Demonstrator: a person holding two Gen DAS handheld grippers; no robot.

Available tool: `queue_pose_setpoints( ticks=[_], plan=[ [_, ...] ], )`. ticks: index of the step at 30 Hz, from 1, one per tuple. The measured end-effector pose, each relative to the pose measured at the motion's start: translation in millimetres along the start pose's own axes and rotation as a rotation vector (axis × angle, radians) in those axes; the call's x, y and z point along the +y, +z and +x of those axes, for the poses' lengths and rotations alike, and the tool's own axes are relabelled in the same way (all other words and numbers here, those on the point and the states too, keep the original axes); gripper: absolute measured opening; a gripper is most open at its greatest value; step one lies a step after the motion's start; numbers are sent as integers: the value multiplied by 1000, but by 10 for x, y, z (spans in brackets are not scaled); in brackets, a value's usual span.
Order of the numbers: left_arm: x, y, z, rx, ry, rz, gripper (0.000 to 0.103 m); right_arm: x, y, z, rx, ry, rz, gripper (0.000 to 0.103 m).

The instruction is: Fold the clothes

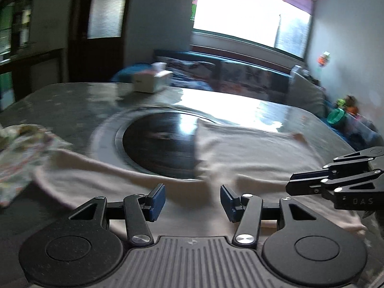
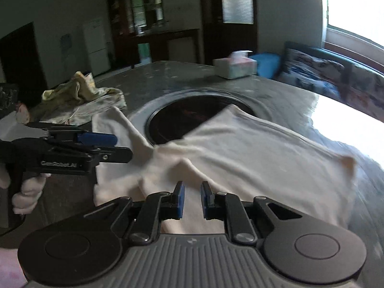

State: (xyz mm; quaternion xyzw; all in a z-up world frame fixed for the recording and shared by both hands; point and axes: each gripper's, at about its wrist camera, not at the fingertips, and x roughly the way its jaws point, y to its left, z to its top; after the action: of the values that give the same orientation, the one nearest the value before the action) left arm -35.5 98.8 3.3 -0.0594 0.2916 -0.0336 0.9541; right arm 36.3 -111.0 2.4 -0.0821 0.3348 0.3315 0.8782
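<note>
A cream garment [image 1: 252, 153] [image 2: 240, 148] lies spread on the grey table [image 1: 60, 103] [image 2: 168, 79], partly over a dark round inset [image 1: 158, 144] [image 2: 182, 117]. One part runs off to the left as a long strip. My left gripper [image 1: 193, 196] [image 2: 120, 147] hovers over the garment's near edge, open, with nothing between its blue pads. My right gripper [image 2: 192, 196] [image 1: 291, 186] hovers over a raised crease of the same cloth. Its jaws stand a narrow gap apart and hold nothing. A gloved hand [image 2: 26, 192] holds the left gripper.
A crumpled floral garment [image 1: 19, 153] [image 2: 81, 100] lies at the table's left side. A tissue box [image 1: 152, 81] [image 2: 235, 68] stands at the far edge. Behind the table are a sofa with patterned cushions [image 1: 240, 74] and a bright window [image 1: 252, 12]. The frames are motion-blurred.
</note>
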Motion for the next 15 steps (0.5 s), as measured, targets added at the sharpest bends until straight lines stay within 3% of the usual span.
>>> queue_pose_setpoints(
  ticks=[6, 12, 15],
  plan=[
    [458, 17, -86, -28, 176, -95, 56, 114, 99, 412, 26, 23, -18, 13],
    [916, 59, -78, -43, 370, -210, 60, 134, 72, 379, 20, 22, -5, 14],
    [1102, 74, -48, -41, 432, -272, 61, 144, 61, 343, 13, 23, 1, 15]
  ],
)
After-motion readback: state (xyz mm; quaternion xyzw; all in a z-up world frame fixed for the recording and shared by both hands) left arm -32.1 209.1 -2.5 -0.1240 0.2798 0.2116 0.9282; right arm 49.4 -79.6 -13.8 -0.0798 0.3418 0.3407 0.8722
